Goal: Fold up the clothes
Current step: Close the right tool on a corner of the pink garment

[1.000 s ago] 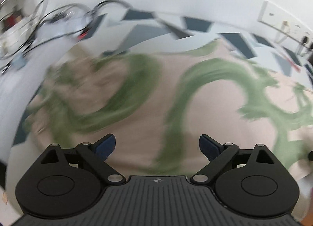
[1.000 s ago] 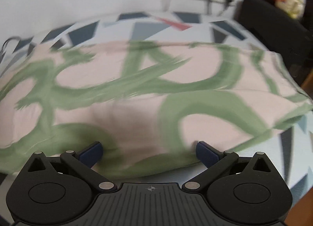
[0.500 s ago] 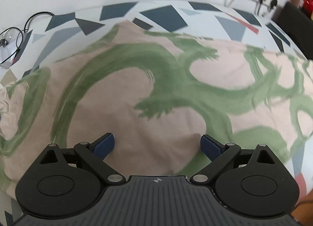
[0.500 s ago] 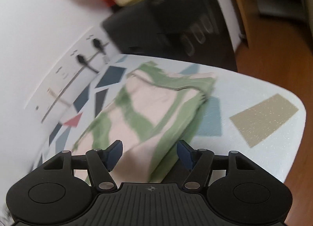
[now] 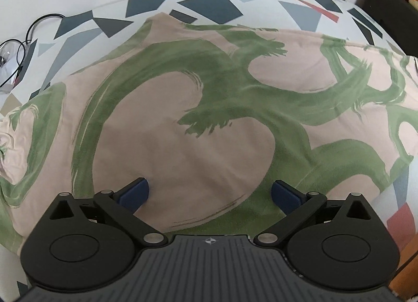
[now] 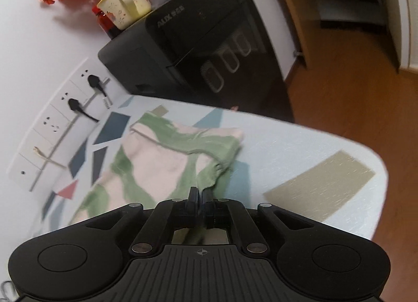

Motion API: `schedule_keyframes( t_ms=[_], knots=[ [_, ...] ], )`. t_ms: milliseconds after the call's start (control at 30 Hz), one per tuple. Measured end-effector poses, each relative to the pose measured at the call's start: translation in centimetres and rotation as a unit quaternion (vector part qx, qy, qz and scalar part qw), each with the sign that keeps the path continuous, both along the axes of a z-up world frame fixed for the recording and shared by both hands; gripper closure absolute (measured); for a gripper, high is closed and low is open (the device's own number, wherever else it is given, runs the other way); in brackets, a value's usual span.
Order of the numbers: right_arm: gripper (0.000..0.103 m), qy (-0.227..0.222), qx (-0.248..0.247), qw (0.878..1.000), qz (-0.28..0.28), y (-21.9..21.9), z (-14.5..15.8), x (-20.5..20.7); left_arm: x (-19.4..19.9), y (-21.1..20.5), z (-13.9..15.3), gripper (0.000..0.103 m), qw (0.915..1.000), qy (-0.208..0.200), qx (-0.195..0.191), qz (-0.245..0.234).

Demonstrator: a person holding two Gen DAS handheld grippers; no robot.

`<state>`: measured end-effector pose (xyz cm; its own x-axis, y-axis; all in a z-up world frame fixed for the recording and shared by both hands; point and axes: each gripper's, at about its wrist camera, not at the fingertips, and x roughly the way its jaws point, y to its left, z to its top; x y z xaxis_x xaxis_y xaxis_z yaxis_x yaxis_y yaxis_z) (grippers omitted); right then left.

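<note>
A pale pink garment with broad green brush strokes [image 5: 198,124] lies spread across the patterned table. My left gripper [image 5: 210,193] is open just above its near edge, one blue pad [image 5: 134,192] on each side, holding nothing. In the right wrist view the garment's end [image 6: 167,161] lies near the table's corner. My right gripper [image 6: 199,193] is shut on the garment's near corner, a green fold pinched between the closed fingers.
The table cover [image 5: 209,4] is white with dark geometric patches. Wall sockets with plugs [image 6: 78,100] run behind it. A black appliance [image 6: 198,40] with a cup and orange flowers [image 6: 125,6] stands past the table's end. Cables [image 5: 18,48] lie at far left. Wooden floor [image 6: 365,93] is to the right.
My right gripper has swung to the garment's end and closed on its corner. My left gripper has settled over the near edge and stays open.
</note>
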<state>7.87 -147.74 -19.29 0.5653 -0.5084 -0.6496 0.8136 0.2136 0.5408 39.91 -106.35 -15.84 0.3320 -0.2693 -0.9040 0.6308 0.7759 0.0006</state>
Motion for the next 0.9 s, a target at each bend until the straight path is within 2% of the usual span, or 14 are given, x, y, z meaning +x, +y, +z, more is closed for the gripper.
schedule_keyframes(
  t_ms=[33,67,100,167,233,267,300,333,433,533,567,600,667,900],
  knots=[
    [0.095,0.000,-0.004,1.000,-0.002,0.1,0.0,-0.1,-0.1,-0.1,0.0,0.001,1.0000,0.001,0.002,-0.006],
    [0.087,0.001,-0.008,1.000,-0.005,0.3,0.1,-0.1,-0.2,-0.1,0.0,0.000,0.9999,0.002,0.005,-0.013],
    [0.073,0.003,-0.013,1.000,-0.005,0.5,0.3,-0.2,-0.3,-0.1,0.0,0.000,0.9998,0.001,0.007,-0.021],
    [0.061,0.004,-0.023,1.000,-0.005,0.4,0.4,-0.1,-0.3,-0.1,-0.1,0.000,0.9996,0.002,0.008,-0.027],
    [0.061,-0.002,-0.026,1.000,-0.009,-0.3,0.4,0.0,-0.3,-0.2,-0.1,0.000,0.9995,0.004,0.010,-0.029],
    [0.067,-0.004,-0.026,1.000,-0.015,-0.7,0.4,0.1,-0.3,-0.2,-0.1,0.000,0.9996,0.004,0.010,-0.028],
    [0.093,0.005,-0.030,0.999,-0.022,-1.1,0.3,0.3,-0.3,-0.3,-0.1,0.000,0.9996,0.005,0.011,-0.026],
    [0.098,0.013,-0.033,0.999,-0.030,-1.4,0.2,0.4,-0.3,-0.4,-0.1,0.000,0.9996,0.006,0.012,-0.024],
    [0.097,0.006,-0.027,0.998,-0.062,-2.3,-0.3,0.1,-0.4,-0.7,-0.1,0.000,0.9997,0.006,0.011,-0.021],
    [0.083,-0.008,-0.030,0.996,-0.080,-1.9,-0.4,-0.3,-0.6,-0.9,-0.2,0.000,0.9999,0.003,0.007,-0.014],
    [0.063,-0.012,-0.036,0.995,-0.090,-1.6,-0.2,-0.7,-0.7,-0.9,-0.3,0.000,0.9999,0.001,0.006,-0.015],
    [0.053,-0.015,-0.044,0.994,-0.098,-1.2,0.0,-1.1,-0.8,-0.9,-0.3,0.000,0.9998,-0.002,0.004,-0.017],
    [0.050,-0.005,-0.069,0.992,-0.103,-0.6,0.4,-1.7,-0.7,-0.8,-0.3,0.000,0.9998,-0.003,0.003,-0.018],
    [0.048,0.016,-0.056,0.998,-0.037,-1.6,-0.8,-0.4,-0.8,-0.9,-0.4,0.000,0.9999,-0.004,0.003,-0.011]
  ],
)
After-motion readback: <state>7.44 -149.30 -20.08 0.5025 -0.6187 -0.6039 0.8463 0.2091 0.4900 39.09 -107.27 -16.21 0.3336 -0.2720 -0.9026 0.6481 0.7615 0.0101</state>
